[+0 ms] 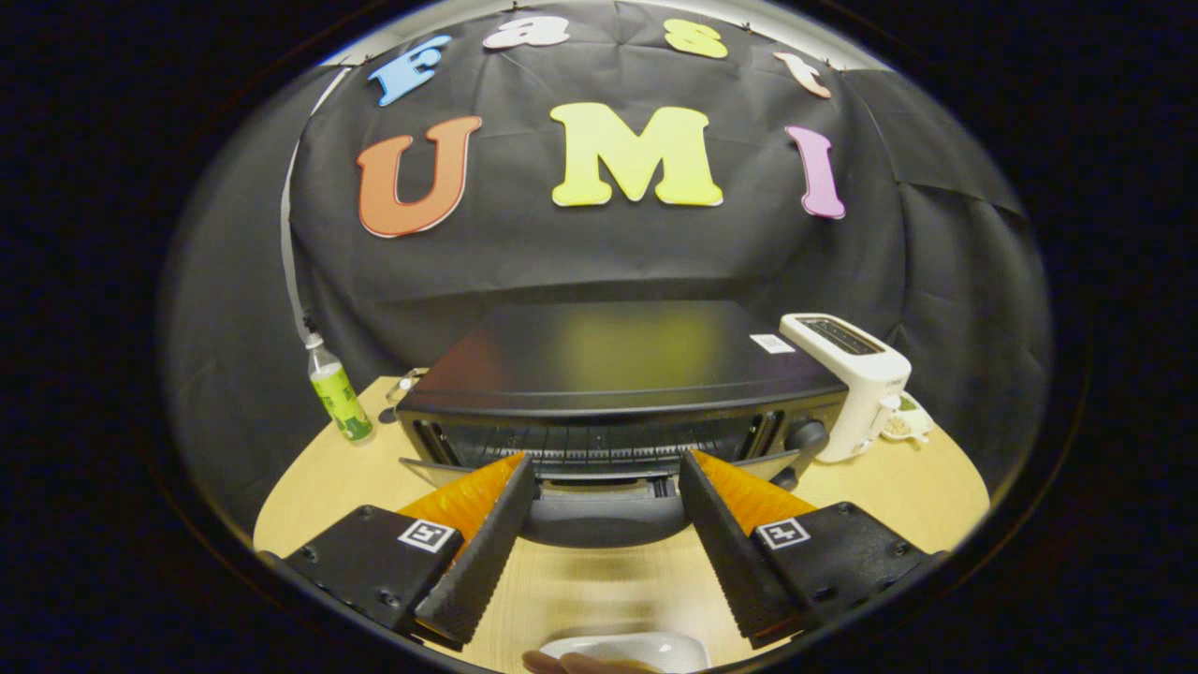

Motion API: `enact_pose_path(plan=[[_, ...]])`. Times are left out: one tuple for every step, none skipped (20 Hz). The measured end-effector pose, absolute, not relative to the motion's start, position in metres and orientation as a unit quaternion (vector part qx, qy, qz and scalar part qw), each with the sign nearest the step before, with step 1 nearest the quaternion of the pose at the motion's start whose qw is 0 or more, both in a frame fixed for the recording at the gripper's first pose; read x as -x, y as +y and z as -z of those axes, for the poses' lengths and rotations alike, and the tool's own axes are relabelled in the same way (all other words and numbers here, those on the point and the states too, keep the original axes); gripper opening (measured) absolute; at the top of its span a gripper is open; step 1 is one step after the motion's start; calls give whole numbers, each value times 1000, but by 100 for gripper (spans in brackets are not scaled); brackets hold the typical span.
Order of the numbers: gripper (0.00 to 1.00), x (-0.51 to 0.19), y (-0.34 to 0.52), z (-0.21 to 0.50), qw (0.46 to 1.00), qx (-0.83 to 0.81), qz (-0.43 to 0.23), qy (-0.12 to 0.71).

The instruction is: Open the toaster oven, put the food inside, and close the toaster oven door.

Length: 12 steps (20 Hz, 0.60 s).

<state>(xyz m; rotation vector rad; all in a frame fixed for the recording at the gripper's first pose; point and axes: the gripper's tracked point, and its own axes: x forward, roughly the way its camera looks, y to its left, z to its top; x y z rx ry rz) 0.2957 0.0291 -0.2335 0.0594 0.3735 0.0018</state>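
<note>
Standing just ahead of the gripper (606, 473), the black toaster oven (618, 393) sits on the wooden table (898, 487) with its door (604, 515) dropped open toward the fingers, so the wire rack inside shows between the two fingertips. The fingers are spread wide apart with nothing between them; their tips reach about as far as the lowered door, one on each side of it, and whether they touch it I cannot tell. The gripper is held level, pointing straight at the oven's mouth. Below the fingers, nearer than the oven, the rim of a white dish (646, 648) shows with something pale brown at its near edge, too cut off to tell what it is. A white toaster (856, 379) stands just beside the oven on the control-knob side, and a green-labelled bottle (337, 393) stands at the other side, near the booth's cloth wall
</note>
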Motion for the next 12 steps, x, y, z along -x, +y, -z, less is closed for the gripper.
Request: enact_pose_path(plan=[[100, -290, 29, 237, 981, -32, -3, 193], [100, -285, 29, 241, 979, -34, -5, 200], [100, -281, 29, 245, 978, -34, -6, 207], [100, -274, 29, 250, 976, -29, -6, 216], [100, -269, 28, 256, 974, -23, -5, 227], [100, -261, 28, 262, 971, -20, -2, 237], [100, -254, 28, 270, 968, -14, 1, 249], [100, -252, 28, 280, 965, -6, 4, 262], [100, -248, 28, 288, 963, 2, 4, 271], [100, -238, 30, 297, 961, 8, 3, 277], [100, -231, 30, 305, 958, 11, 2, 288], [100, -227, 29, 316, 954, 12, 0, 301]])
